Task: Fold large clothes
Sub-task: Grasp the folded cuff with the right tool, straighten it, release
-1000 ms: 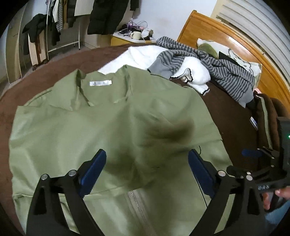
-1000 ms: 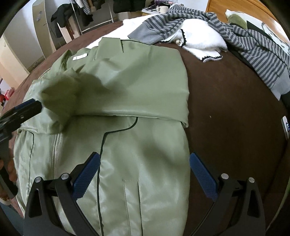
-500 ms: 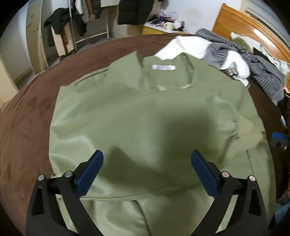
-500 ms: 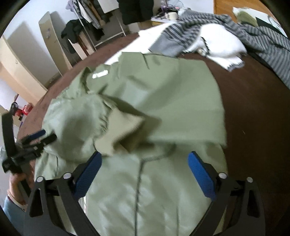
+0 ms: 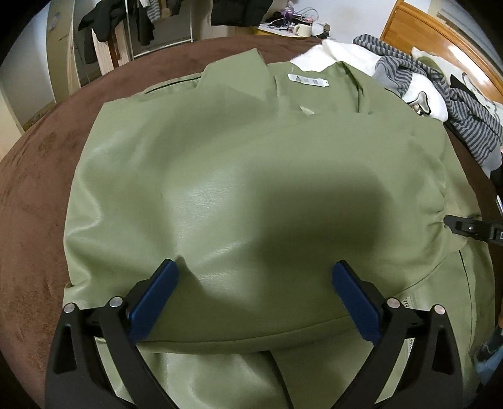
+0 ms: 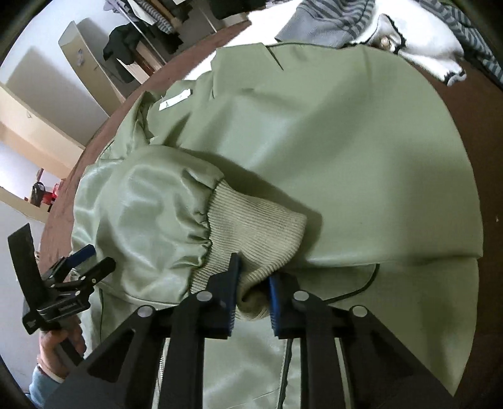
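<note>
A large olive-green jacket (image 5: pixel 235 151) lies spread on a brown bed cover, collar and white label (image 5: pixel 306 80) at the far end, both sleeves folded across its body. My left gripper (image 5: pixel 254 292) is open, its blue fingers resting on the folded sleeve. My right gripper (image 6: pixel 253 292) is shut on the ribbed knit cuff (image 6: pixel 251 232) of that sleeve, over the jacket (image 6: pixel 345 151) front. The right gripper's tip (image 5: pixel 471 226) shows at the right edge of the left wrist view. The left gripper (image 6: pixel 80 261) shows at the left in the right wrist view.
A striped grey garment (image 5: pixel 440 85) and a white fleece (image 5: pixel 345 53) lie at the far right of the bed (image 5: pixel 34 188). A wooden headboard (image 5: pixel 440 34) stands behind them. A clothes rack (image 5: pixel 125 28) and a cluttered bedside table (image 5: pixel 292 28) stand beyond the bed.
My right gripper has closed on the sleeve cuff, which lay loose before. My left gripper has come down closer onto the folded sleeve and stays open.
</note>
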`<state>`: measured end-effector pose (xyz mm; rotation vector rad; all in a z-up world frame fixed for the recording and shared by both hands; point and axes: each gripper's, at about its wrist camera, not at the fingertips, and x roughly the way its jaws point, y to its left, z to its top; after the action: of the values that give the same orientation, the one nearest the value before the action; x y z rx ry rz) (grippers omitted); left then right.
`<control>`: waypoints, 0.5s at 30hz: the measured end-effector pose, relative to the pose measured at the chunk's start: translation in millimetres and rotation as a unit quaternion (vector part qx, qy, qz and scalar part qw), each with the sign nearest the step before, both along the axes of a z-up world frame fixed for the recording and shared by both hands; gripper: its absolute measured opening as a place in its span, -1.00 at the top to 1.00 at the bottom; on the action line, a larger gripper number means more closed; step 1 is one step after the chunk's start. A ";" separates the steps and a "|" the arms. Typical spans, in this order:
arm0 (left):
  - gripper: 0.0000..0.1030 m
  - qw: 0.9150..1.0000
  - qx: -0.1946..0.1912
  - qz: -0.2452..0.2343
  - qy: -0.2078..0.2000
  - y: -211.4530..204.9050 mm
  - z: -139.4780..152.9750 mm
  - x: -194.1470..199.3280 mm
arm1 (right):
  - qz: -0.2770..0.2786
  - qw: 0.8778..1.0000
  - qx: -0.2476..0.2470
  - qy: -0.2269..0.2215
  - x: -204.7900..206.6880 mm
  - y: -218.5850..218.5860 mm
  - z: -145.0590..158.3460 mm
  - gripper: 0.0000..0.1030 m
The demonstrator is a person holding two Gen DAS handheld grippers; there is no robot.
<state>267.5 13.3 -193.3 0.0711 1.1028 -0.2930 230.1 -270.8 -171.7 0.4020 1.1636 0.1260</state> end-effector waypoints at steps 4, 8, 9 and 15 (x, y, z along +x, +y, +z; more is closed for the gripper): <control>-0.87 0.999 -0.033 0.030 -0.015 10.5 16.4 0.3 | 0.009 0.997 -0.052 -0.051 -0.6 5.6 36.0 0.75; -0.87 0.998 -0.035 0.051 -0.026 22.9 30.2 4.8 | 0.004 0.994 -0.068 -0.086 4.6 -2.1 66.9 0.75; -0.87 0.998 -0.032 0.053 -0.022 24.8 29.0 7.0 | 0.002 0.993 -0.082 -0.083 7.0 -4.4 67.3 0.75; -0.87 0.999 0.004 0.043 0.000 26.0 -1.8 14.3 | 0.014 0.998 -0.069 0.005 20.9 -11.4 7.1 0.66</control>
<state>281.8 39.3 -195.0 0.0310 1.1042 -0.2102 251.0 -282.1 -164.5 0.2643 1.1808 0.0681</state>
